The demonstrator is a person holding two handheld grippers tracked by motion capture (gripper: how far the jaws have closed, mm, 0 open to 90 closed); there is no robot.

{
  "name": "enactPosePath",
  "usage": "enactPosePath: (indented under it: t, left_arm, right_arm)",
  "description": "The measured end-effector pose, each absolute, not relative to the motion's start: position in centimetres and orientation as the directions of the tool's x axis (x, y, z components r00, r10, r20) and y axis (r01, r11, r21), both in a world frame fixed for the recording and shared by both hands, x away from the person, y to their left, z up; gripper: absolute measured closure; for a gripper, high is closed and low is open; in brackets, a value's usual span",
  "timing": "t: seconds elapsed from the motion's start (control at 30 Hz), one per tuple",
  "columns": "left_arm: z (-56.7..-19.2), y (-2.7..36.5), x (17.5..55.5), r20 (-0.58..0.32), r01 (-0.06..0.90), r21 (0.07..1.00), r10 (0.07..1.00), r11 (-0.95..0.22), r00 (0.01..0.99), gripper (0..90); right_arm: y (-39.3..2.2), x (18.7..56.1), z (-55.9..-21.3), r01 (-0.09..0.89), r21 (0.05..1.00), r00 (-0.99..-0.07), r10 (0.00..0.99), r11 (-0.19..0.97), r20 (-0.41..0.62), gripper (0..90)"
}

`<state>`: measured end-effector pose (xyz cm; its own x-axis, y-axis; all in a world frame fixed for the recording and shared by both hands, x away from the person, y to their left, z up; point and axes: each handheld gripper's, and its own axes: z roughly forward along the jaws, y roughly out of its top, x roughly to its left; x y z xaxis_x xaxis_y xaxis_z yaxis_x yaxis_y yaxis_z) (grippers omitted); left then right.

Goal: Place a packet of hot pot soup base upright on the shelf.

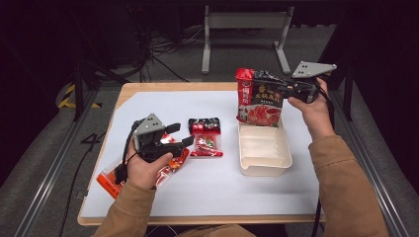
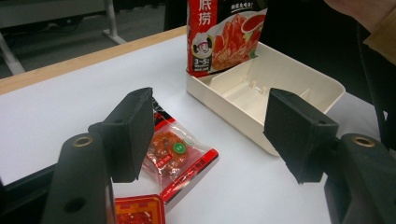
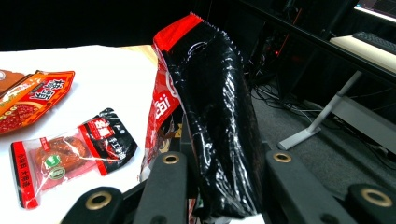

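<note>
The right gripper has its jaws clamped on the red-and-black pouch — upright, right of centre in the high view, its bottom in the far end of the cream tray. Lower left, the left gripper hangs over the bench — jaws apart, nothing between them.

Tan sleeves, black jaws with brass-ringed screw holes, grey three-cornered plates.

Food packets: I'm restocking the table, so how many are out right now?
3. The big red pouch stands in the cream tray, held by the right gripper. The small snack packet lies mid-table. The orange packet lies under the left hand.
</note>
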<state>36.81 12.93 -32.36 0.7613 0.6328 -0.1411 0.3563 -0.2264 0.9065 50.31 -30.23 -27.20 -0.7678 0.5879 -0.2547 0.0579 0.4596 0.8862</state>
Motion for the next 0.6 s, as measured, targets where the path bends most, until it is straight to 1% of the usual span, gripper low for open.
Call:
enactPosePath:
  t: [0.37, 0.47, 0.6]
  left_arm:
    - [-32.4, 12.9, 36.8, -0.142, 0.358, 0.906, 0.634, -0.227, 0.760, 34.2]
    - [-32.4, 13.0, 36.8, -0.143, 0.359, 0.905, 0.633, -0.228, 0.761, 34.2]
    - [-32.4, 13.1, 36.9, -0.140, 0.358, 0.905, 0.635, -0.229, 0.759, 34.1]
  right_arm:
    - [-30.2, 49.9, -28.2, 0.059, 0.883, -0.780, 0.574, 0.466, -0.251, 74.3]
    - [-30.0, 50.2, -29.1, 0.082, 0.870, -0.786, 0.568, 0.487, -0.244, 73.4]
    - [-30.1, 50.3, -30.1, 0.105, 0.868, -0.788, 0.573, 0.486, -0.226, 72.7]
